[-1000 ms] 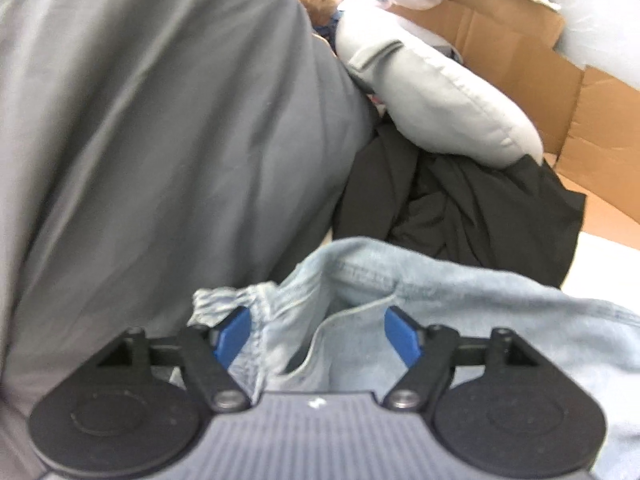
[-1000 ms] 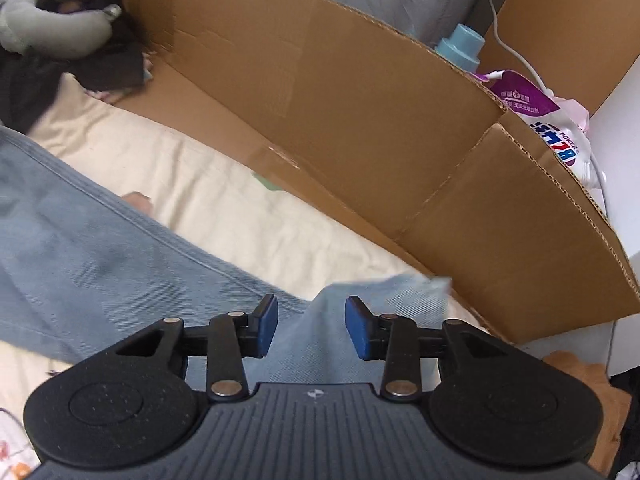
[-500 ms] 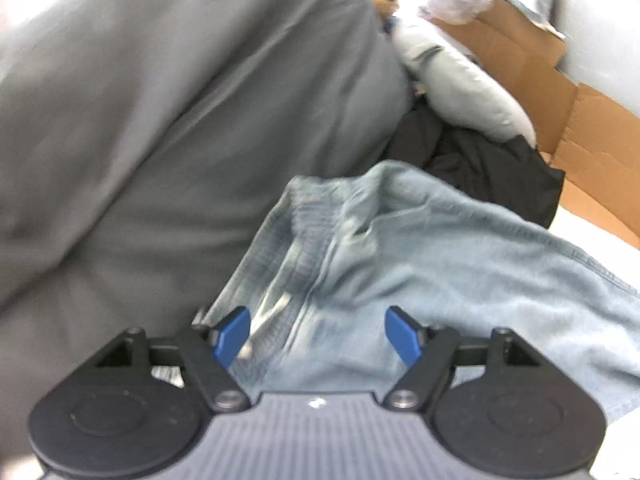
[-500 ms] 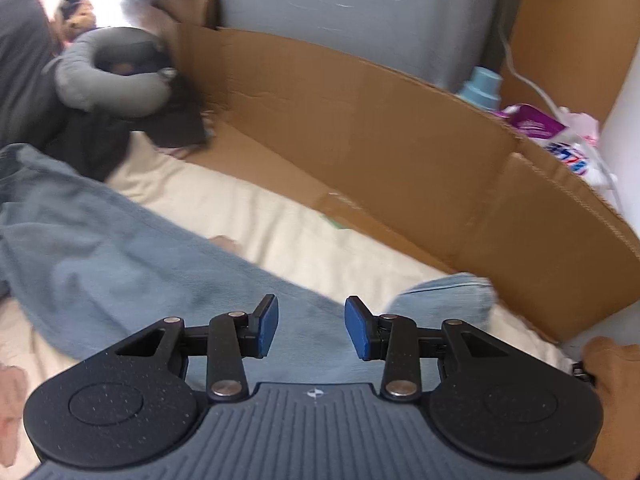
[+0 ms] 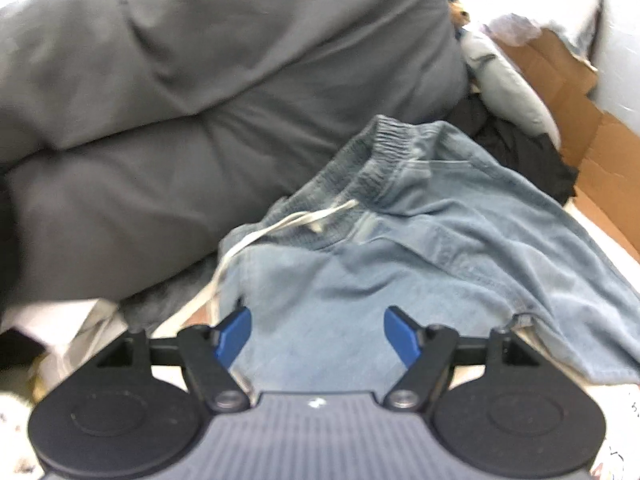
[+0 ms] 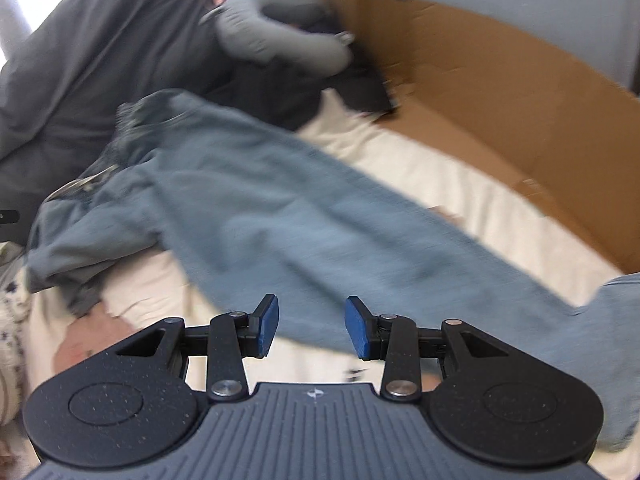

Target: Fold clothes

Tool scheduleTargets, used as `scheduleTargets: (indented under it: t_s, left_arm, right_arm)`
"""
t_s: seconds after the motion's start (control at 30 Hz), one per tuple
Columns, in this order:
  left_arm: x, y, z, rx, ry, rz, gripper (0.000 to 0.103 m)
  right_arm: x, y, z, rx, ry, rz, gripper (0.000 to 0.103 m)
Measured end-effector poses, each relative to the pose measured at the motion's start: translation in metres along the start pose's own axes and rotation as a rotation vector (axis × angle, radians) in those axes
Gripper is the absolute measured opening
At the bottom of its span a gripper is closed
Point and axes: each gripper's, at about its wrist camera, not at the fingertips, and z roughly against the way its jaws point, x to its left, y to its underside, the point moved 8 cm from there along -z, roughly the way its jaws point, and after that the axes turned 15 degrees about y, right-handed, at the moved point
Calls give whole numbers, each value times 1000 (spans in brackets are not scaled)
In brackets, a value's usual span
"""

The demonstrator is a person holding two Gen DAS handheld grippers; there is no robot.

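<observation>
Light blue pants lie spread on a cream bed sheet. The elastic waistband and a white drawstring rest against a grey duvet. My left gripper hovers open over the cloth just below the waist, its blue pads wide apart and gripping nothing. In the right wrist view the pants run from upper left to lower right. My right gripper stands open above one leg, with nothing pinched between its pads.
A bulky grey duvet fills the left side. A grey neck pillow and a black garment lie beyond the waistband. Brown cardboard walls the bed's far side. Patterned fabric shows at the left edge.
Both grippers have drawn back from the pants. The left view now takes in the whole waist and drawstring. The right view has swung left, from the cardboard and leg hem toward the waist end.
</observation>
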Motion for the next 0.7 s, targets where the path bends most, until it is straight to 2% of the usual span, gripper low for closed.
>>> scheduleTargets:
  t_s: [0.23, 0.3, 0.4, 0.57, 0.7]
  left_arm:
    - [0, 31, 6, 58, 26, 72, 72]
    - [3, 46, 4, 88, 32, 146, 71]
    - [-1, 73, -10, 152, 86, 276, 68]
    - [-17, 101, -44, 178, 135, 260, 68]
    - [-15, 113, -69, 182, 112, 260, 68]
  right_arm:
    - [52, 15, -3, 47, -59, 40, 44]
    - [63, 17, -4, 48, -72, 38, 44]
    - [78, 23, -9, 53, -104, 27, 45]
    - [106, 34, -20, 78, -153, -7, 45]
    - [122, 42, -24, 90, -177, -32, 49]
